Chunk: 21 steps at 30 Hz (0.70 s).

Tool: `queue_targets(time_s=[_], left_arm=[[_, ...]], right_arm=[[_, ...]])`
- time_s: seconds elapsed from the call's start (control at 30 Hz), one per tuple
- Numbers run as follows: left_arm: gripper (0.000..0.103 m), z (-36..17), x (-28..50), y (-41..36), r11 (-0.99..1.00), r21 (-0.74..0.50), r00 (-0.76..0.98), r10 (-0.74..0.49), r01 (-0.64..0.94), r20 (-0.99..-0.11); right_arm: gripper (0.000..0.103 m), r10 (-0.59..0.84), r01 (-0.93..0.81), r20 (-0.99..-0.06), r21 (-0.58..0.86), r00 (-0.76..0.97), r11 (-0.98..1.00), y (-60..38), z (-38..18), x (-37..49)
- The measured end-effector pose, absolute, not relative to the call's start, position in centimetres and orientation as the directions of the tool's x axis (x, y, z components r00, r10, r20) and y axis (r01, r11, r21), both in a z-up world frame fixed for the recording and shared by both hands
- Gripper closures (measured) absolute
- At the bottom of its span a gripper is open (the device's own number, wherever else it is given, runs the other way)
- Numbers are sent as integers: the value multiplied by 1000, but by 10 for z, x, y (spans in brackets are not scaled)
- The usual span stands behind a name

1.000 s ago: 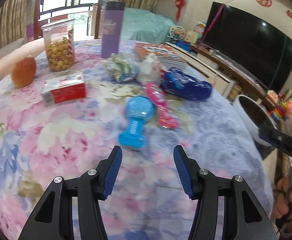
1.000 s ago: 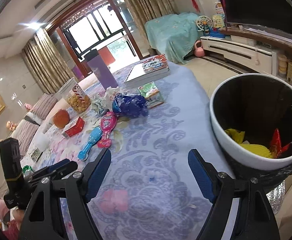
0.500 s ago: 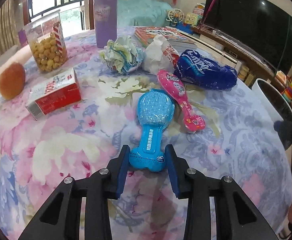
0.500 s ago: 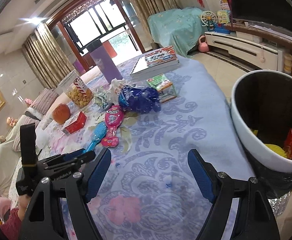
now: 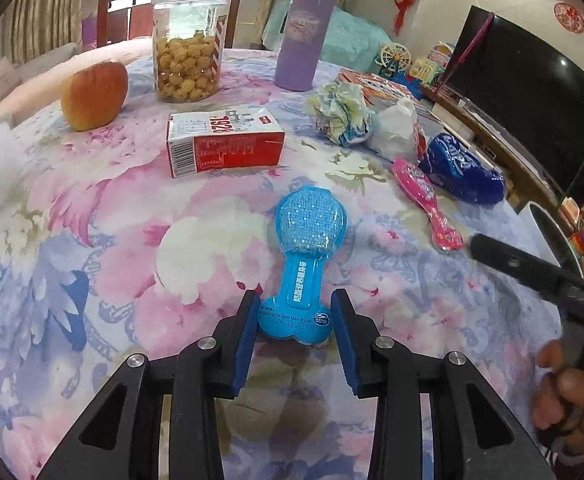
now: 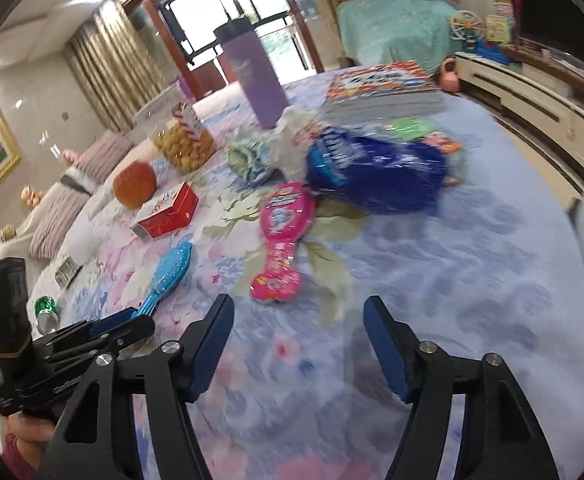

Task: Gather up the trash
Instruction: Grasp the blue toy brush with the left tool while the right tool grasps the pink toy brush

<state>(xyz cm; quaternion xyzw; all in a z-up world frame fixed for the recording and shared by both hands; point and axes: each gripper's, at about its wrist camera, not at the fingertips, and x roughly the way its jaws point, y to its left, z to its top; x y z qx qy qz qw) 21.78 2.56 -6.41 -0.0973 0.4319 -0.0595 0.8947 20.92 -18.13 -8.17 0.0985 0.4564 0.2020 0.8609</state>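
A blue bone-shaped plastic package [image 5: 310, 224] lies on the flowered tablecloth. My left gripper [image 5: 294, 316] is shut on its near end, with a pad against each side. In the right wrist view the same package [image 6: 169, 276] and the left gripper [image 6: 125, 320] sit at the lower left. A pink package [image 6: 285, 232] lies just ahead of my right gripper [image 6: 298, 312]. Its jaws are closing with nothing between them. Behind the pink package are a blue crinkly bag [image 6: 376, 176], a crumpled paper ball [image 5: 342, 114] and a white wad [image 5: 396, 128].
The white bin's rim [image 5: 544, 220] shows past the table's right edge. A red carton [image 5: 223, 144], an orange fruit [image 5: 93, 94], a snack jar [image 5: 187, 52], a purple tumbler [image 5: 304, 36] and books [image 6: 384, 88] stand further back. A hand [image 5: 572, 392] holds the right gripper.
My left gripper moved forward and narrowed its jaws onto the blue package's near end. The right gripper swung left, away from the bin and toward the pink package, its jaws narrower.
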Motion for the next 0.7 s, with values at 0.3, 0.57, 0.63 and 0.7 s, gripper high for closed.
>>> queue_targets(time_s=[0.3, 0.57, 0.63, 0.7], left_arm=[[61, -66, 224, 20, 977, -204, 613, -195, 55, -766], [69, -67, 227, 6, 990, -125, 614, -139, 66, -777], [69, -66, 225, 6, 990, -128, 618, -140, 64, -773], [69, -65, 223, 6, 990, -124, 623, -138, 65, -770]], right_arm=[[42, 375, -291, -795, 260, 477, 921, -147, -94, 248], [82, 340, -298, -805, 213, 486, 930, -146, -99, 250], [82, 362, -292, -797, 242, 483, 925, -152, -97, 245], [83, 381, -287, -790, 270, 481, 919, -158, -95, 239]])
